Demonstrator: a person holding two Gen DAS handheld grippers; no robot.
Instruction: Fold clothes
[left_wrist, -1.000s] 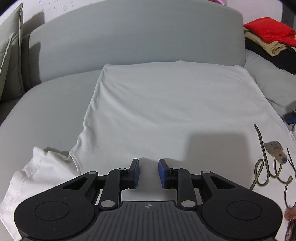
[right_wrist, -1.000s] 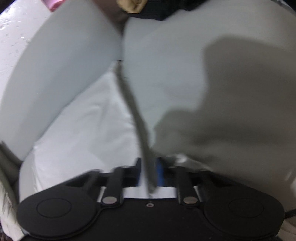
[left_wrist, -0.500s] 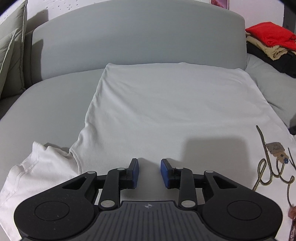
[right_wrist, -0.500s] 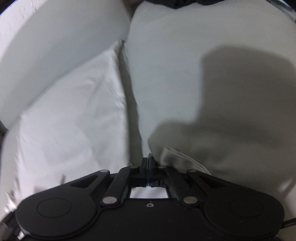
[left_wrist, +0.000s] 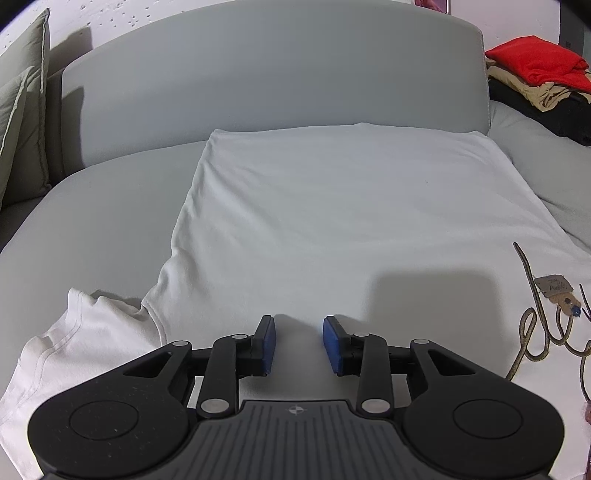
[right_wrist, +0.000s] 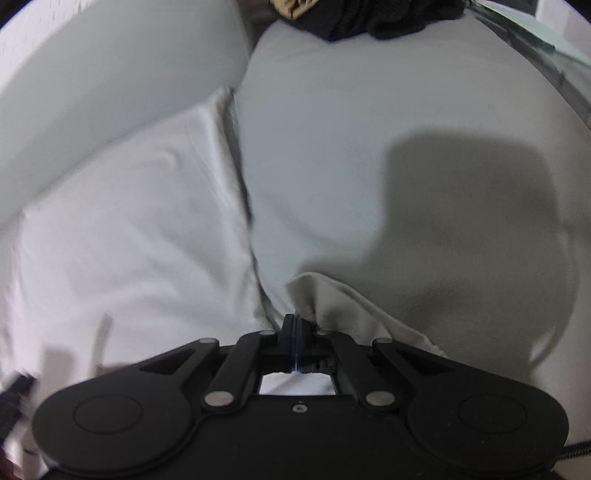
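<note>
A white T-shirt (left_wrist: 332, 221) lies flat on a grey sofa seat (left_wrist: 92, 221), hem toward the backrest. Its left sleeve (left_wrist: 85, 339) is crumpled at the lower left. My left gripper (left_wrist: 298, 341) is open and empty, just above the shirt's near part. In the right wrist view the shirt (right_wrist: 129, 240) fills the left side and its right sleeve (right_wrist: 351, 302) lies on the grey seat. My right gripper (right_wrist: 295, 332) is shut at the seam where that sleeve meets the body; whether cloth is pinched is hidden.
A pile of red, tan and black clothes (left_wrist: 539, 74) sits on the far right cushion; it also shows in the right wrist view (right_wrist: 369, 18). Script lettering and a paper tag (left_wrist: 554, 291) mark the shirt's right. Green pillows (left_wrist: 18, 122) stand at the left.
My right gripper closed from open and came down to the right sleeve. My left gripper opened slightly wider and barely moved.
</note>
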